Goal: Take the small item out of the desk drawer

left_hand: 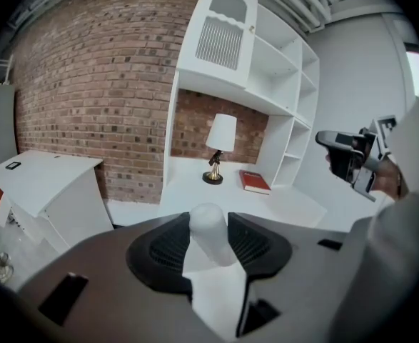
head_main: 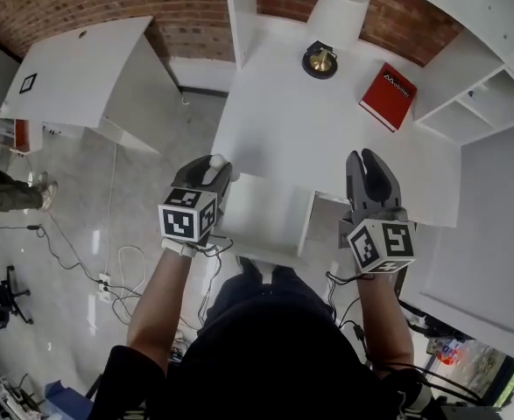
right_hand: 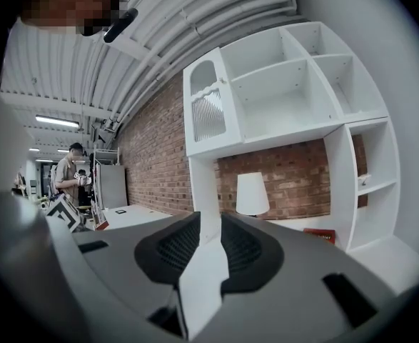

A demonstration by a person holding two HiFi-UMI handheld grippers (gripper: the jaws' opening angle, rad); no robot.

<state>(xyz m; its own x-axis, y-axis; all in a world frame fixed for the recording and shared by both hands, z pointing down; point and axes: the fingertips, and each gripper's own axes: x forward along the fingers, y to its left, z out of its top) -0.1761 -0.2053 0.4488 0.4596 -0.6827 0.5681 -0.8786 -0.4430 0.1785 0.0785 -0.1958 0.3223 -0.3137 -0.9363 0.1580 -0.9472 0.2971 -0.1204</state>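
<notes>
A small white rounded item sits between the dark pads of my left gripper, which is shut on it. In the head view the item shows as a pale knob at the jaw tips, above the left front corner of the white desk. The white drawer stands pulled out below the desk's front edge, between my two hands. My right gripper hovers over the desk's front right part, its jaws a little apart with nothing between them. It also shows in the left gripper view, where the right gripper is held up at the right.
On the desk at the back stand a lamp with a white shade and a red book. White shelving rises at the right. A tilted white table stands at the left, with cables on the floor. A person stands far off.
</notes>
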